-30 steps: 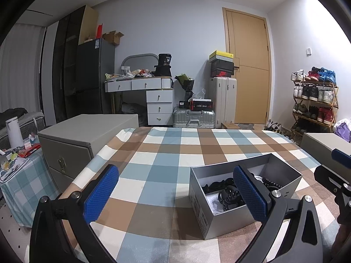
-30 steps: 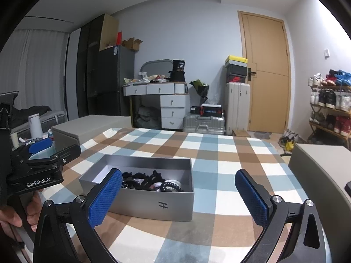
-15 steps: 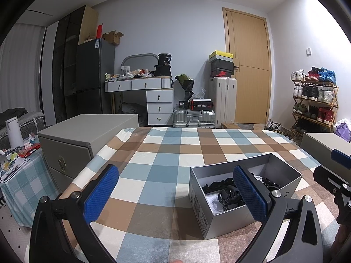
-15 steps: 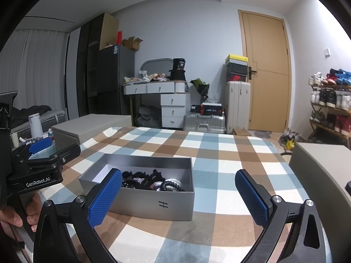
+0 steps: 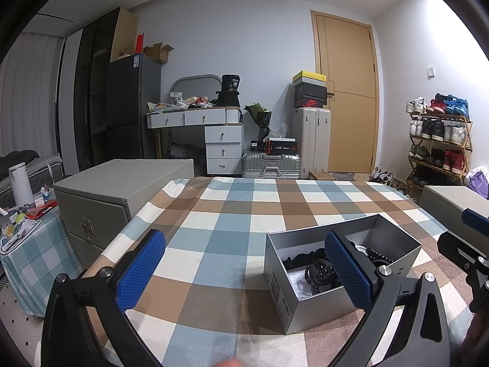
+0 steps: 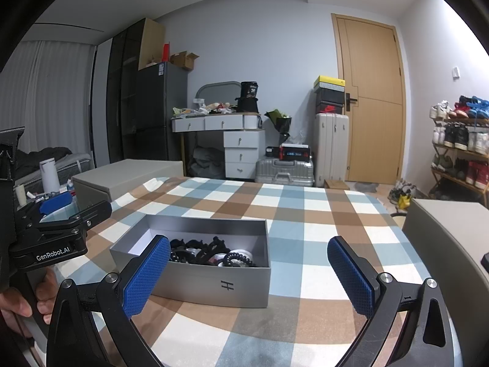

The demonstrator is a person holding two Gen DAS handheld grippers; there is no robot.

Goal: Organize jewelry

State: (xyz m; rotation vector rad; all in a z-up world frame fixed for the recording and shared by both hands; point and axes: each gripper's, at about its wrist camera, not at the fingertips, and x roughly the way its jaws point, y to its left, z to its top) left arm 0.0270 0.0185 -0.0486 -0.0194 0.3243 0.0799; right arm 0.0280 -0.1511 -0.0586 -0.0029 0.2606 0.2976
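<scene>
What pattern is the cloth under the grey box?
The cloth is checked in blue, brown and cream squares, clearest in the right wrist view around the grey box.

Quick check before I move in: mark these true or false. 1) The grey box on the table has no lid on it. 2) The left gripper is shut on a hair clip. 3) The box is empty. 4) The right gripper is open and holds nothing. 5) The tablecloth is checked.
1) True: the grey box is open at the top.
2) False: the left gripper is open and empty; the black hair clip lies in the box.
3) False: it holds dark hair clips and coiled hair ties.
4) True: the right gripper is wide open.
5) True: the tablecloth has blue, brown and white checks.
</scene>
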